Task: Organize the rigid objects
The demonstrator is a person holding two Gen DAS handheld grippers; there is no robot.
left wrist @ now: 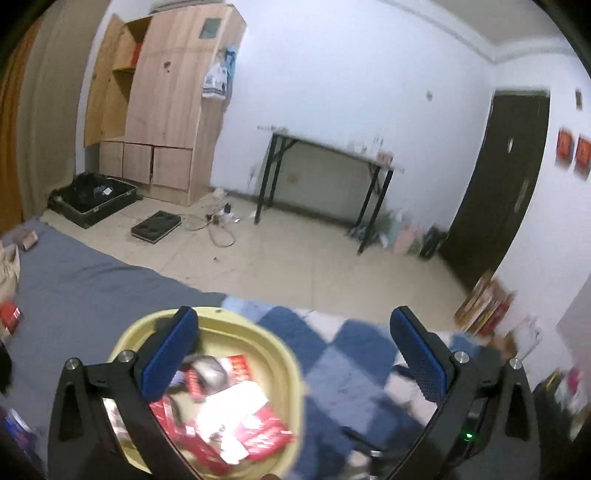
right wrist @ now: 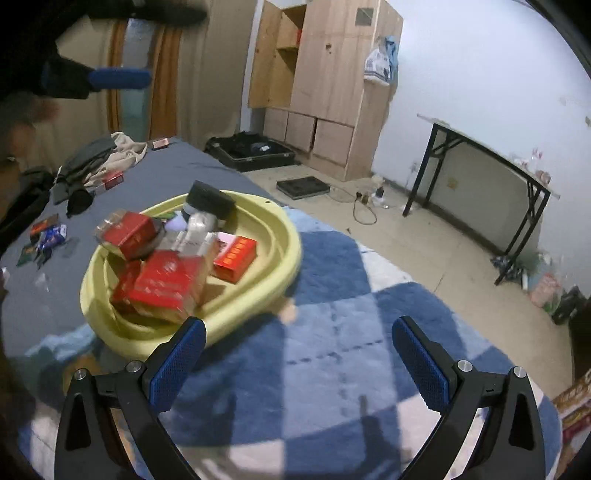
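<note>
Right wrist view: the yellow basin point(right wrist: 284, 258), piled with red boxes point(right wrist: 162, 280), sits on the bed ahead-left of the right gripper point(right wrist: 299, 354), spread empty. Above the basin, the left gripper point(left wrist: 295, 347) gapes empty.

Nothing legible anywhere. Only smeared pale marks on the red boxes point(right wrist: 162, 284) piled in the yellow basin point(right wrist: 280, 225), too blurred to read. Same for the red box point(left wrist: 240, 367) in the left wrist view, the red wall posters point(left wrist: 574, 155) and the wardrobe's dark label point(right wrist: 364, 16).
</note>
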